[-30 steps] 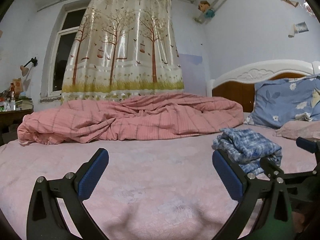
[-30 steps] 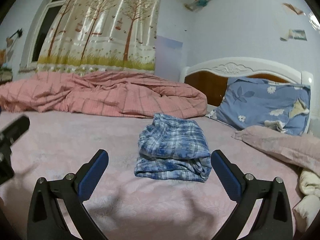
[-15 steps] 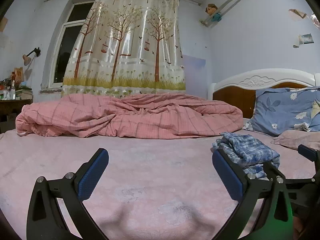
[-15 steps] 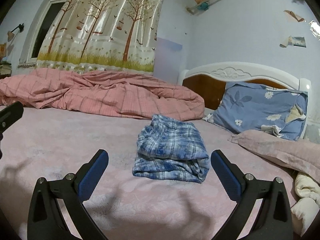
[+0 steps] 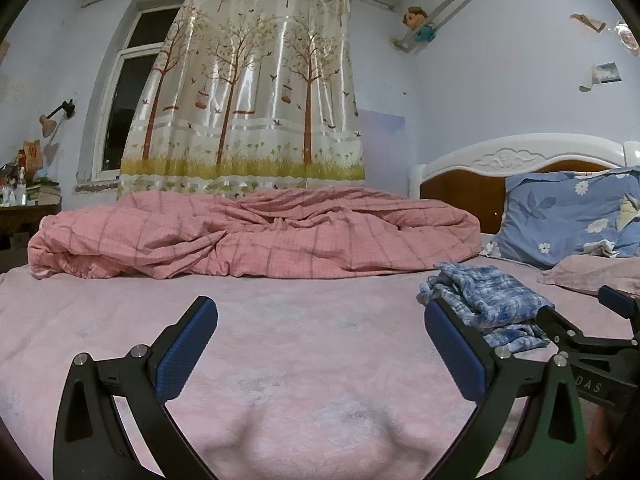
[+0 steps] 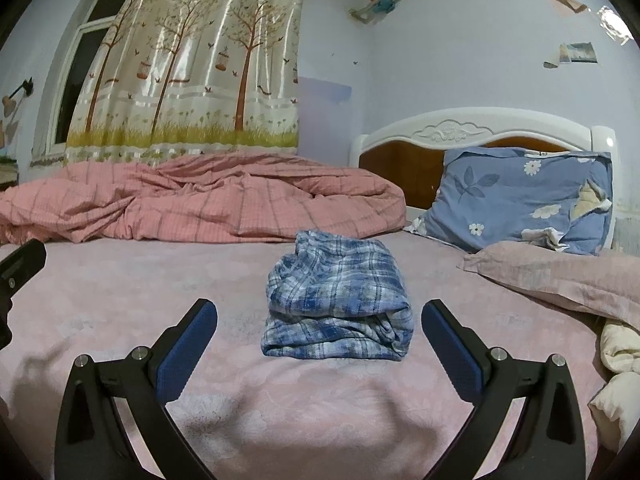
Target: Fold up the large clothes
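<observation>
While both tongs hung low over it, the bed [image 6: 100, 312] filled most of each view, its pink sheet bare in front and a white and brown headboard [image 6: 472, 136] at the far right. A rumpled pink quilt [image 5: 256, 232] lay along the bed's far side, under a tree-print curtain [image 5: 248, 92] that covered part of a dark window [image 5: 128, 92]. A blue flowered pillow [image 6: 520, 196] leaned against the headboard, with a pink pillow [image 6: 560, 276] lying flat in front of it. The shirt [image 6: 340, 304], a blue plaid garment folded into a thick bundle, lay on the sheet between the quilt and the pillows, touching neither. The right tongs [image 6: 319, 344] stood wide open and held nothing, the folded shirt just ahead of them and centred in the gap between the blue pads. The left tongs [image 5: 320, 344] were likewise spread wide and empty over bare sheet, with the shirt [image 5: 488, 304] off to their right, partly hidden behind the right-hand finger. Part of the right tongs' frame showed at the right edge of the left view. A wall lamp [image 5: 52, 120] hung left of the window.
</observation>
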Tool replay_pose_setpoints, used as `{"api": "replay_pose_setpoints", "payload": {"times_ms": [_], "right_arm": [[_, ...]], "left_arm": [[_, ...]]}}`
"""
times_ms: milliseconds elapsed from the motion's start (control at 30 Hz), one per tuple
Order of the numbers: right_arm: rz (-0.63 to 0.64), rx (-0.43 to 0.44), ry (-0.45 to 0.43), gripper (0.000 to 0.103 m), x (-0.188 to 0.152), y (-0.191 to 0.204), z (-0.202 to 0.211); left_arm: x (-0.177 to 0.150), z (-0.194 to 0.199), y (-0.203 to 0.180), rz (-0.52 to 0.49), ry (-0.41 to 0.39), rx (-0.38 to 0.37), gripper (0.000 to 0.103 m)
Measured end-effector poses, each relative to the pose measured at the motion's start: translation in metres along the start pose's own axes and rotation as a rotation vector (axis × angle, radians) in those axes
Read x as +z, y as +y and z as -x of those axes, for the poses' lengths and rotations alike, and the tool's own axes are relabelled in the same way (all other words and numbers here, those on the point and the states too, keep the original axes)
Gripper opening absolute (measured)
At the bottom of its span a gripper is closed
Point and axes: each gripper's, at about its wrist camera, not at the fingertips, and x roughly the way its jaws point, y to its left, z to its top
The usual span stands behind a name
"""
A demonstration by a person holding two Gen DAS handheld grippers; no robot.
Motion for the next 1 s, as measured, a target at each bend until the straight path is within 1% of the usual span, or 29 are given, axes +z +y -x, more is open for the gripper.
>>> {"api": "replay_pose_setpoints", "payload": {"times_ms": [133, 333, 467, 1000], "right_arm": [[-0.011, 0.0, 0.001, 0.103, 0.0001, -0.0009, -0.0002], [0.002, -0.002, -0.014, 0.103, -0.0003, -0.0007, 0.0031], [0.001, -0.004, -0.021, 0.103, -0.0007, -0.0006, 0.0033], [0.002, -0.005, -0.021, 0.103, -0.0012, 0.0001, 0.0046]], "left_arm": [[-0.0011, -0.0002, -0.0065, -0.031, 0.004, -0.01, 0.103], [-0.0015, -0.0028, -0.0049, -0.004, 0.011, -0.005, 0.103], [-0.0021, -0.0079, -0.0061, -0.003, 0.026, -0.002, 0.103], [-0.0018, -0.0078, -0.0055, -0.004, 0.027, -0.002, 0.103]]}}
